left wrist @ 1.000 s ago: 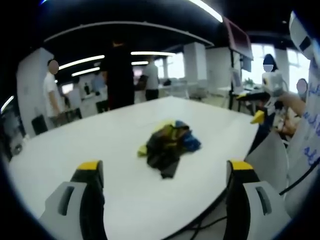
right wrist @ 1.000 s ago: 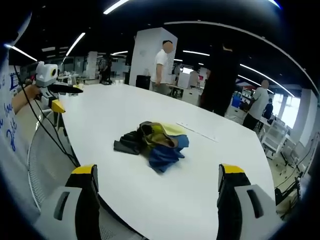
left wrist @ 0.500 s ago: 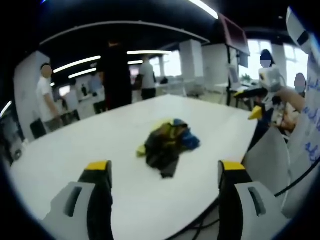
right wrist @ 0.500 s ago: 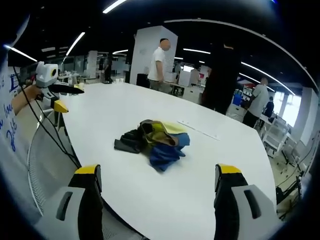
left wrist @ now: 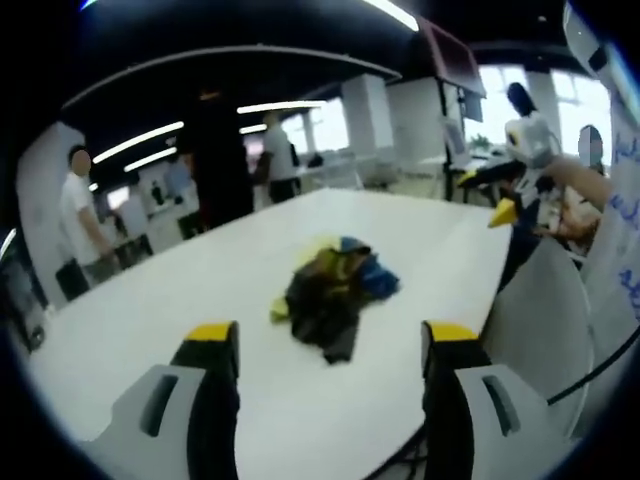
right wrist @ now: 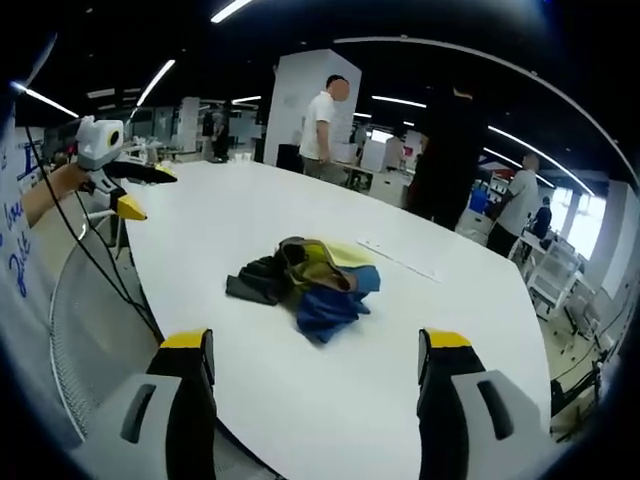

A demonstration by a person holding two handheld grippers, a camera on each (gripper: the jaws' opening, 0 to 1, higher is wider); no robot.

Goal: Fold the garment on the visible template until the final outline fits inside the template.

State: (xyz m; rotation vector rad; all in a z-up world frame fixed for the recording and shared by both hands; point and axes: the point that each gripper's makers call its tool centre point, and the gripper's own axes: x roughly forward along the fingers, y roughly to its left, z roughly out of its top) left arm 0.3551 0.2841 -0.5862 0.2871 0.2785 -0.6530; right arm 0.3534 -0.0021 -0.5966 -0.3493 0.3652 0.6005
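Bare white table (right wrist: 330, 390) all around the crumpled garment (right wrist: 305, 283), open for approach from every side. Far edge lined by standing people (right wrist: 440, 160); mesh chair back (left wrist: 545, 310) just off the near edge.

We are in a large open-plan office or lab hall. A broad white table with rounded edges (right wrist: 420, 390) fills the foreground, and long strip lights (right wrist: 232, 10) run across a dark ceiling. Square white pillars (right wrist: 295, 105) stand among further desks and white chairs (right wrist: 545, 280), with bright windows (left wrist: 490, 90) along one side. Several people stand around the room, one in a white T-shirt (right wrist: 322, 125) and one in dark clothes (right wrist: 445, 150).
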